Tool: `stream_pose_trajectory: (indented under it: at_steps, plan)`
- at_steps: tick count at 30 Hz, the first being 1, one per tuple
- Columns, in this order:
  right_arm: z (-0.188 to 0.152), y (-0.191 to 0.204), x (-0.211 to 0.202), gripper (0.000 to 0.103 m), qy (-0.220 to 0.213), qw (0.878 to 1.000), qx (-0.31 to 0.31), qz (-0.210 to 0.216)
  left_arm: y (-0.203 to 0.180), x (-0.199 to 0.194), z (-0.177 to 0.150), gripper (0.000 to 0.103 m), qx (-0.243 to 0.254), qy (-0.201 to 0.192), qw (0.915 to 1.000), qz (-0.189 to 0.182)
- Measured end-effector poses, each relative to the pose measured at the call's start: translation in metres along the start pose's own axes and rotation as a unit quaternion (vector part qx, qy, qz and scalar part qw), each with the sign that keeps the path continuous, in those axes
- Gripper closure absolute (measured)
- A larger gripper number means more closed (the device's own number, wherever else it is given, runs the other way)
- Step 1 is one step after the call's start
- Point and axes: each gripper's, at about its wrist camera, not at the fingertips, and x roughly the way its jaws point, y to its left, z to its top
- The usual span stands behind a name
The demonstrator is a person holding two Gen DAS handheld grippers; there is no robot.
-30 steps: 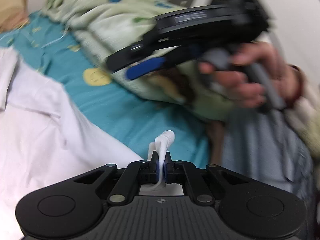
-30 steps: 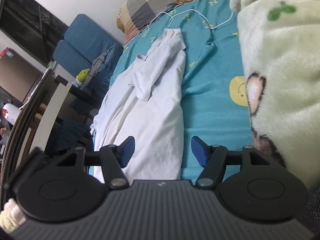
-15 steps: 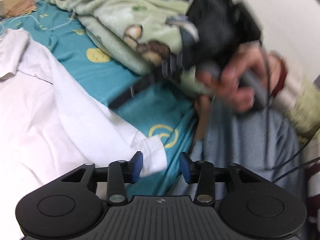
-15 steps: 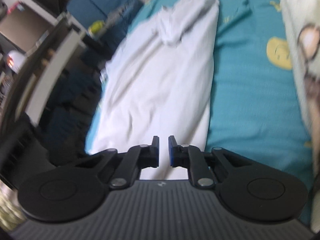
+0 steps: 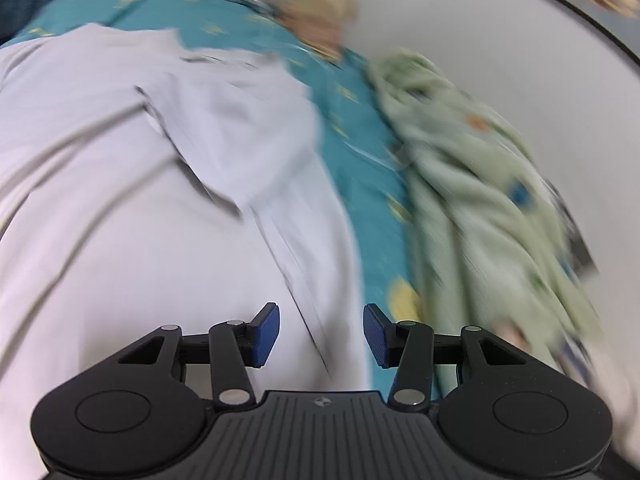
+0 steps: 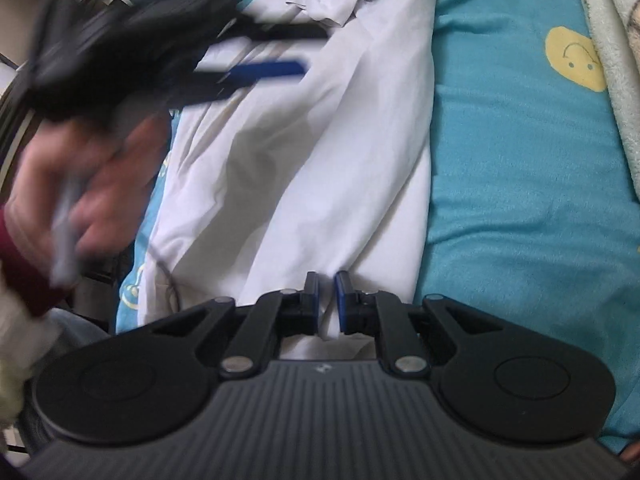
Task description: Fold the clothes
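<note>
A white shirt (image 6: 320, 152) lies spread lengthwise on a bed covered by a teal sheet (image 6: 520, 184) printed with yellow smiley faces.

In the right wrist view, at far left, the person's left hand (image 6: 80, 196), with a dark red cuff at the wrist, holds the left gripper (image 6: 280, 52) above the upper part of the shirt; both are heavily blurred. Its blue-padded fingers point to the right, with a clear gap between them. At bottom centre, the right gripper (image 6: 327, 300) has its jaws drawn nearly together on a pinched ridge of the shirt's near hem, white cloth showing between the blue pads. To the right of the shirt is bare teal sheet, and at the far right edge a pale fleecy blanket (image 6: 612, 40).

In the left wrist view, which is blurred, the shirt (image 5: 140, 208) fills the left and centre. The left gripper (image 5: 319, 332) has its jaws wide apart and holds nothing, poised over the shirt's right edge. Right of it runs a strip of teal sheet (image 5: 368, 152), then the green patterned blanket (image 5: 480, 208) against a white wall (image 5: 460, 12).
</note>
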Motion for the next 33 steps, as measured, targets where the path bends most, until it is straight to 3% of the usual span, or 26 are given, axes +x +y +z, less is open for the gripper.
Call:
stream_pose_trajectory:
  at_steps: [3,5,9,11,13,16,19,22,26,30,33]
  plan:
    - [0.0,0.0,0.0,0.091,0.001,1.0,-0.005,0.008,0.006,0.034,0.017,0.055,-0.024,-0.007,0.9993,0.028]
    - [0.0,0.003,0.001,0.091,0.004,1.0,-0.013,0.015,0.008,0.052,0.02,0.056,-0.043,-0.003,0.9988,0.026]
    - [-0.001,0.012,0.004,0.091,0.015,0.998,-0.043,0.035,-0.001,0.069,0.028,0.056,-0.037,-0.014,0.9985,0.037]
    - [-0.001,0.015,0.006,0.091,0.018,0.998,-0.055,0.033,-0.005,0.075,0.031,0.064,-0.033,-0.016,0.9984,0.044]
    - [-0.002,0.015,0.009,0.091,0.024,0.997,-0.062,0.029,-0.007,0.078,0.033,0.088,-0.027,-0.015,0.9979,0.057]
    - [-0.005,0.02,0.012,0.091,0.031,0.996,-0.082,0.019,-0.014,0.074,0.037,0.096,-0.002,-0.018,0.9975,0.068]
    - [-0.008,0.028,0.01,0.091,0.032,0.994,-0.106,0.01,-0.024,0.059,0.046,0.097,0.031,-0.028,0.996,0.08]
    - [-0.01,0.034,0.012,0.091,0.037,0.991,-0.131,0.004,-0.029,0.047,0.065,0.097,0.034,-0.032,0.9949,0.09]
    - [-0.007,0.034,0.019,0.091,0.049,0.987,-0.152,0.002,-0.035,0.047,0.081,0.097,0.068,-0.012,0.9894,0.127]
    - [-0.006,0.033,0.024,0.092,0.059,0.985,-0.16,-0.001,-0.023,0.063,0.073,0.097,0.08,0.007,0.9827,0.167]
    - [-0.004,0.033,0.025,0.092,0.062,0.985,-0.162,0.002,-0.011,0.07,0.064,0.096,0.069,0.005,0.9842,0.163]
